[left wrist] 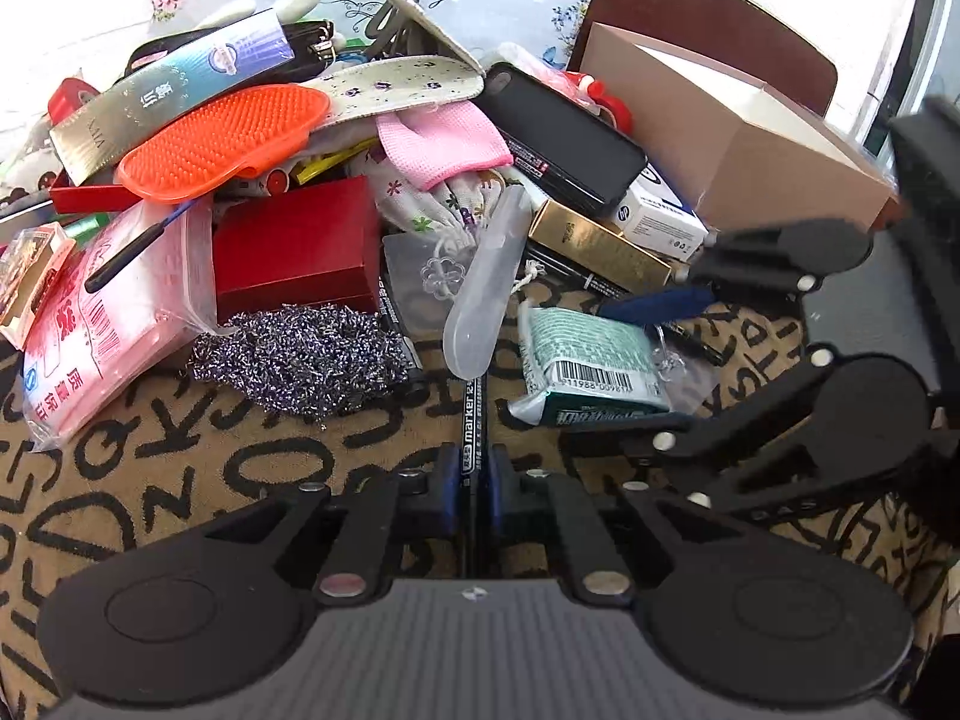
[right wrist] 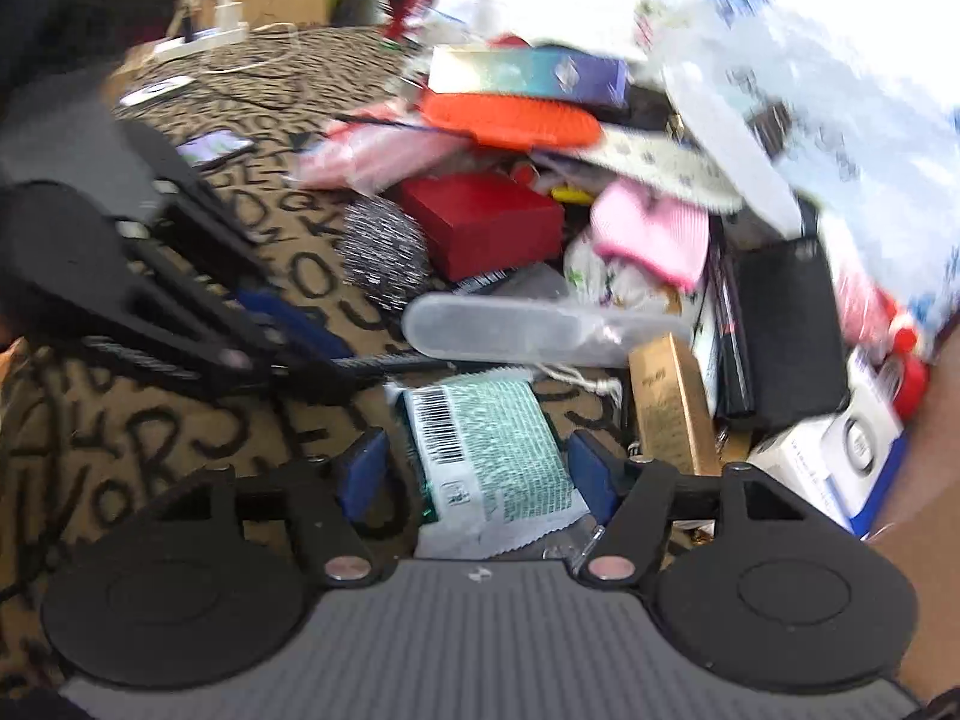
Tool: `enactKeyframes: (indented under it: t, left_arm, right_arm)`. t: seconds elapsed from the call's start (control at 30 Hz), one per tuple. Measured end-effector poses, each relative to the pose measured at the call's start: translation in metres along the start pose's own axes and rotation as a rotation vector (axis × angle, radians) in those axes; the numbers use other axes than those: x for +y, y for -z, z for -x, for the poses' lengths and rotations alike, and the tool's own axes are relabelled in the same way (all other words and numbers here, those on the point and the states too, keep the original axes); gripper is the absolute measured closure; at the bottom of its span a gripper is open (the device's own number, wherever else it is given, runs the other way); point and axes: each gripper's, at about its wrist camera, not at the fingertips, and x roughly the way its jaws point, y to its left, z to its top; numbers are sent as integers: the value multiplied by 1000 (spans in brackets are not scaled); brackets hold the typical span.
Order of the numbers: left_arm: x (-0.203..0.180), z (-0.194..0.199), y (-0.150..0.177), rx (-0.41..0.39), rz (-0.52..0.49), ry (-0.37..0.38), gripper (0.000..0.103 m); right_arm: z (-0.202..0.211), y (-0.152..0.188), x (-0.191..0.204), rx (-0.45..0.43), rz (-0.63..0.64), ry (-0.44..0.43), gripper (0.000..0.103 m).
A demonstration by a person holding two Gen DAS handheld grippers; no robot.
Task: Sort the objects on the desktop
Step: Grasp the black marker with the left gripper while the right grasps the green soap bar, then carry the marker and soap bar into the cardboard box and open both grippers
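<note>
Black plastic, with blue rubber pads, forms our left gripper (left wrist: 474,474). Its jaws are almost together and they clamp a thin black marker pen (left wrist: 471,420) with white print on its barrel. The pen lies flat on the tan cloth with big black letters (left wrist: 180,456), and its far end goes under a long, translucent, rounded plastic case (left wrist: 483,294).

Just beside it we see a tangled ball of shiny steel wire scourer (left wrist: 306,357), a glossy red rectangular box (left wrist: 297,249), an orange rubber brush with many small bristles (left wrist: 222,141), a pink knitted cloth (left wrist: 447,141) and a matte black flat phone-like slab (left wrist: 561,138). A plain brown cardboard box (left wrist: 750,138) stands at the back right.

Our right gripper (right wrist: 480,468) points down at an angle over a flat sealed packet with green-white print and a barcode (right wrist: 492,456). Its jaws stand moderately wide, one blue pad (right wrist: 366,465) on each side of the packet; whether they touch it we cannot tell, because the right wrist view is blurred. A gold shiny carton (right wrist: 672,402) lies near it on the right.
</note>
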Motion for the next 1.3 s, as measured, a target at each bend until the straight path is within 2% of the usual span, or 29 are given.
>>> enactKeyframes:
  t: [0.03,0.1,0.2,0.27,0.33,0.47,0.53,0.67,0.7,0.77,0.83,0.87,1.03,1.17,1.3]
  left_arm:
    - [-1,-1,0,-4,-1,-6,88]
    - [-4,-4,-2,-11,-8,-6,81]
    - [-8,-9,-6,-21,-17,-12,76]
    - [-11,-11,-7,-24,-28,-21,79]
    - [-13,-12,-7,-15,-43,-17,95]
    - [-14,-5,-8,24,-55,90,95]
    - [-22,-5,-6,52,-91,123,95]
    - [-40,-12,-8,52,-159,88,80]
    - [-43,-13,-8,52,-174,85,80]
    - [-49,-16,-6,46,-223,68,81]
    - [-54,-15,-5,43,-264,64,92]
    - [-55,-15,-5,47,-260,74,96]
    - [-53,-9,-12,36,-164,87,96]
    - [-63,7,-30,-31,-129,135,96]
    - [-82,20,-63,-112,-131,194,96]
  right_arm:
    - [-1,1,-2,10,-47,-9,51]
    - [5,5,-3,24,-102,-9,54]
    - [15,9,3,79,-152,36,54]
    - [23,17,8,91,-182,41,54]
    - [30,25,12,91,-204,41,54]
    - [43,40,14,76,-276,53,53]
    - [47,45,13,69,-300,55,51]
    - [47,46,13,65,-311,66,49]
    - [46,45,14,67,-297,76,49]
    - [45,46,18,69,-265,101,49]
    - [46,49,18,60,-252,103,51]
    - [47,50,18,53,-254,101,53]
    - [59,55,15,28,-290,113,55]
    - [74,59,8,2,-302,151,55]
    - [99,61,-10,-49,-324,200,55]
